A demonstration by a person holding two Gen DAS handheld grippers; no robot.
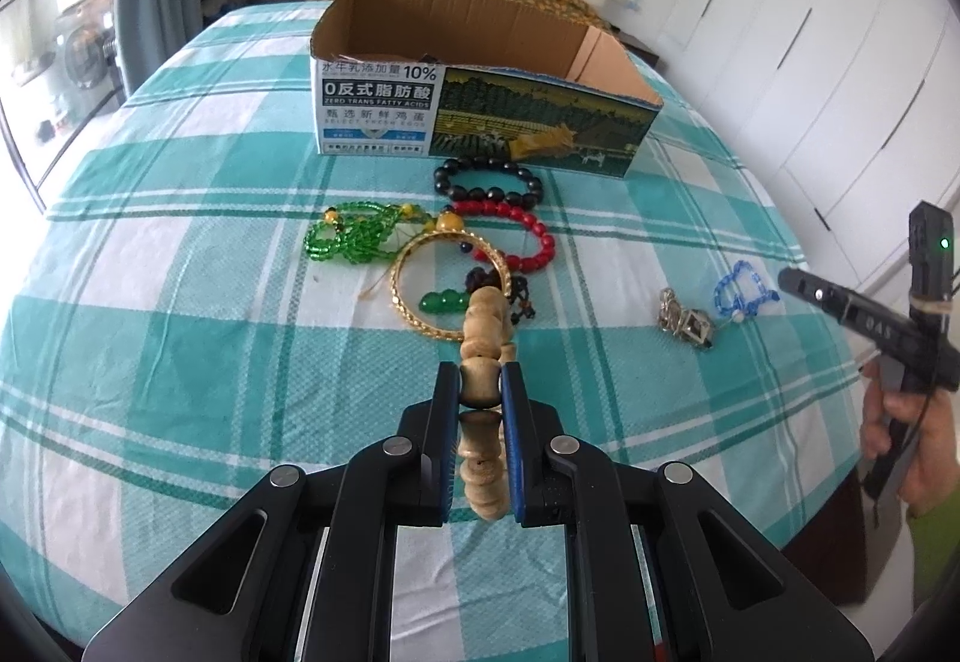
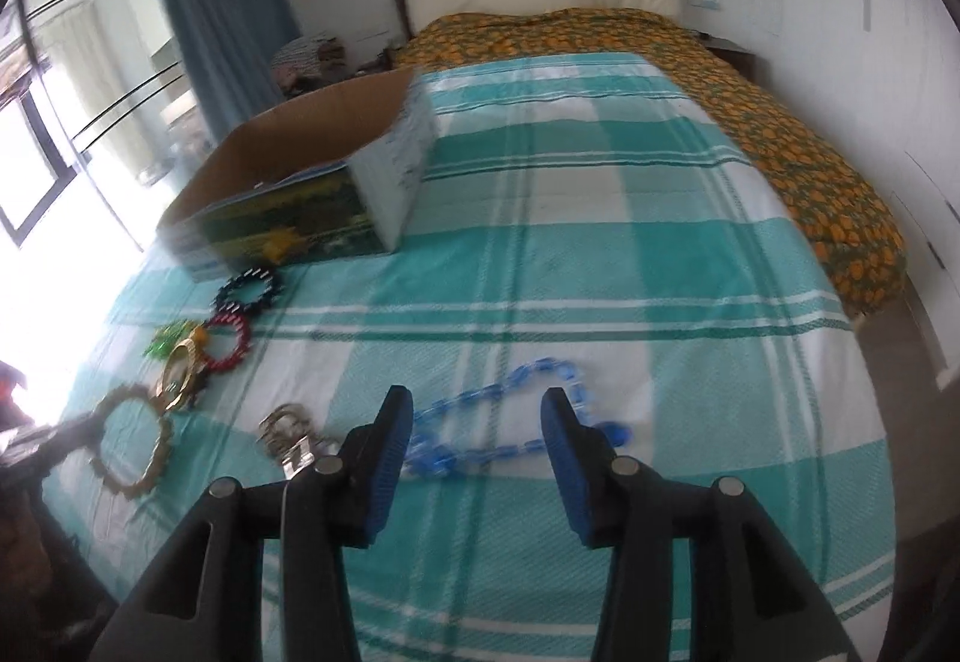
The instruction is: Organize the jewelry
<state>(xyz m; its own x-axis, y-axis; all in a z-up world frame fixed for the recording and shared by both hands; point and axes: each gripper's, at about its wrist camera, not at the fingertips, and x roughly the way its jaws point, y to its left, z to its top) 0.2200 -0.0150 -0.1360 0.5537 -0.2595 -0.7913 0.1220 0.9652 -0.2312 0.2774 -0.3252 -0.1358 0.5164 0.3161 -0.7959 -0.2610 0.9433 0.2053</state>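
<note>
My left gripper (image 1: 480, 383) is shut on a tan wooden bead bracelet (image 1: 483, 329), held edge-on above the bed; it also shows in the right wrist view (image 2: 129, 443). On the bed lie a black bead bracelet (image 1: 489, 182), a red bead bracelet (image 1: 528, 239), a gold bangle (image 1: 450, 278), green beads (image 1: 354, 236), a green pendant (image 1: 443, 300), a silver watch (image 1: 684, 324) and a blue bead bracelet (image 2: 504, 422). My right gripper (image 2: 477, 422) is open and empty, just above the blue bracelet. An open cardboard box (image 1: 480, 80) stands behind the jewelry.
The bed has a teal and white checked sheet (image 1: 180, 302) and an orange patterned quilt (image 2: 780, 122) at its far end. White wardrobe doors (image 1: 810, 32) stand to the right, a curtain (image 2: 210, 2) and window to the left.
</note>
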